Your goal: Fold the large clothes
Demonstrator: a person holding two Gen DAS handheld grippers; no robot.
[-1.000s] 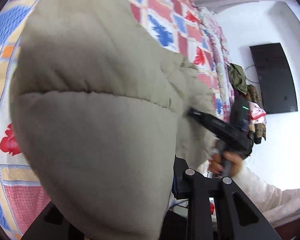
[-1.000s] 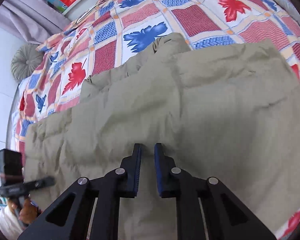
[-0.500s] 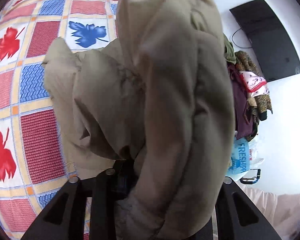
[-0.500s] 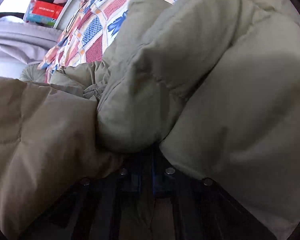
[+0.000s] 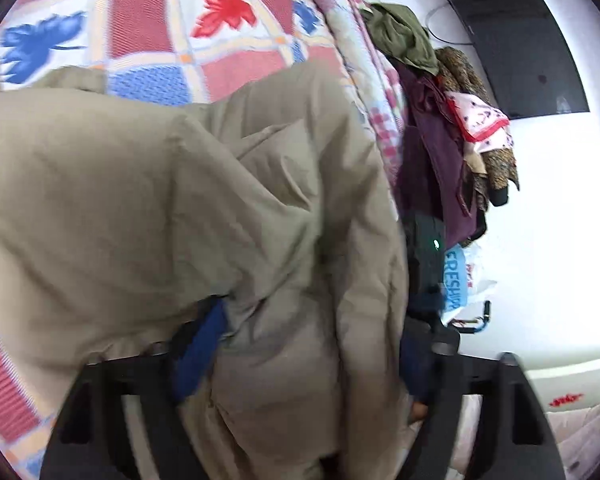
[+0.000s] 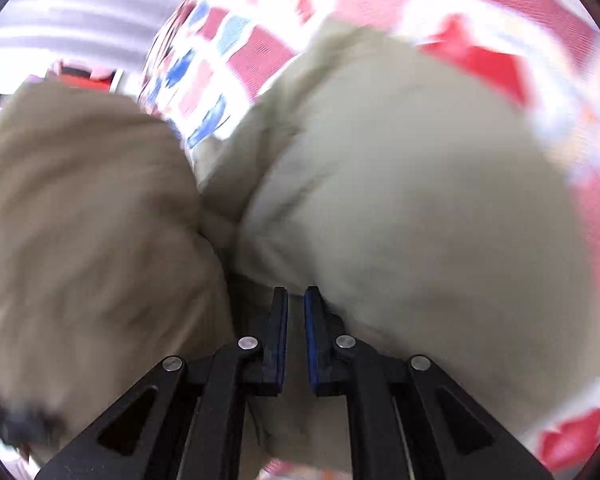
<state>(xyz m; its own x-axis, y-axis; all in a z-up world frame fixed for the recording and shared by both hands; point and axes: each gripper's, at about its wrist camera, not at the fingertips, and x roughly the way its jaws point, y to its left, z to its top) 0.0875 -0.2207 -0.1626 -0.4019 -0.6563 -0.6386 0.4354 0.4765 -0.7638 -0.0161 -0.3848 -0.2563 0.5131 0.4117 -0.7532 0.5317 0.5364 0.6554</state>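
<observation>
One big puffy tan coat (image 5: pixel 148 208) lies in a heap on the bed (image 5: pixel 152 12), on its quilt of red and blue leaf squares, near the bed's edge. The left gripper (image 5: pixel 300 360) has just been opening its jaws; they stand wide apart with a thick fold of coat between them. The right gripper (image 6: pixel 296 300) has its jaws pinching a thin bit of the coat. One pile of other clothes (image 5: pixel 440 112) sits past the bed's edge, below one dark screen (image 5: pixel 512 36) on the wall.
</observation>
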